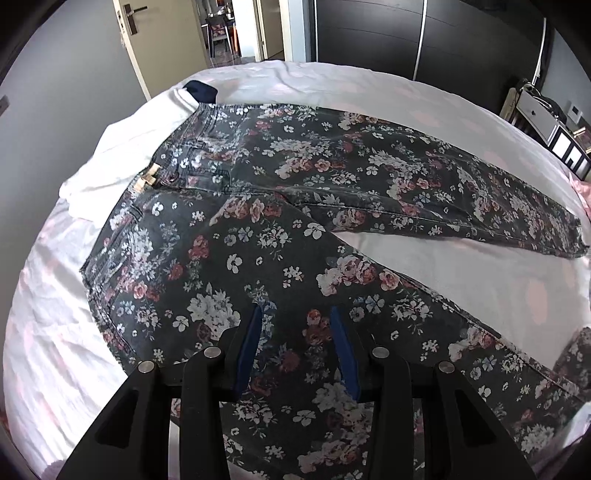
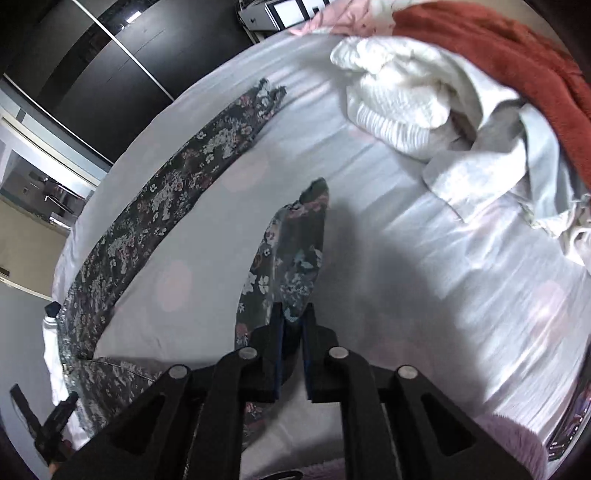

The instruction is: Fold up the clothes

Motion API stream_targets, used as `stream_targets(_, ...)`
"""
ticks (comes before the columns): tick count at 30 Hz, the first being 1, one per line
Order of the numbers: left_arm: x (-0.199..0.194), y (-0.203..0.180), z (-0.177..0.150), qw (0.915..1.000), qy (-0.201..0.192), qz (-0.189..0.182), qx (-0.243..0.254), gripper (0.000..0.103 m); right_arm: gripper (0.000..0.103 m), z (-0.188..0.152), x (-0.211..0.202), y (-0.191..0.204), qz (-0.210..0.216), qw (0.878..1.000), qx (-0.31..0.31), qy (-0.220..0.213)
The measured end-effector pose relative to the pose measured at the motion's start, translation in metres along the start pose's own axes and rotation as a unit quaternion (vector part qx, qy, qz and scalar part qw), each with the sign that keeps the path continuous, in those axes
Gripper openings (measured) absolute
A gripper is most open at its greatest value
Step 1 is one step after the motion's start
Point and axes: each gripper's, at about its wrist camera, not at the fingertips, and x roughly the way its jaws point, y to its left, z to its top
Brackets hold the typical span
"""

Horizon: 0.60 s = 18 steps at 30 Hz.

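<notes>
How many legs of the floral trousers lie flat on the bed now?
1. The far leg lies flat on the bed. The near leg's end is lifted, pinched in the right gripper.

You have a bed (image 1: 461,258) under a pale sheet with faint pink spots. Beyond its far edge stands a dark wardrobe (image 1: 406,33) with a thin light strip down its front. To the left, a door (image 1: 138,40) with a metal handle stands open onto a lit room. At the right edge sits a small white-fronted cabinet (image 1: 535,114).
</notes>
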Motion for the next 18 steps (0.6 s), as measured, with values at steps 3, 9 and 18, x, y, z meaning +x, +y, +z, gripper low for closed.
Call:
stream_targets(3,0.002,-0.002,0.000,1.0000,0.004,-0.007,0.003,0.041,0.013,0.006,0.009,-0.015,0.029,0.999,0.023,0.017)
stream_targets(9,0.006,-0.007,0.000,0.9996,0.013,-0.024,0.009,0.041,0.010,-0.001,0.008,-0.008,0.083,0.996,0.020,0.010)
stream_targets(18,0.008,-0.014,0.000,0.9993,0.016,-0.024,0.022,0.041,0.010,-0.044,0.029,0.085,0.164,0.983,-0.078,0.016)
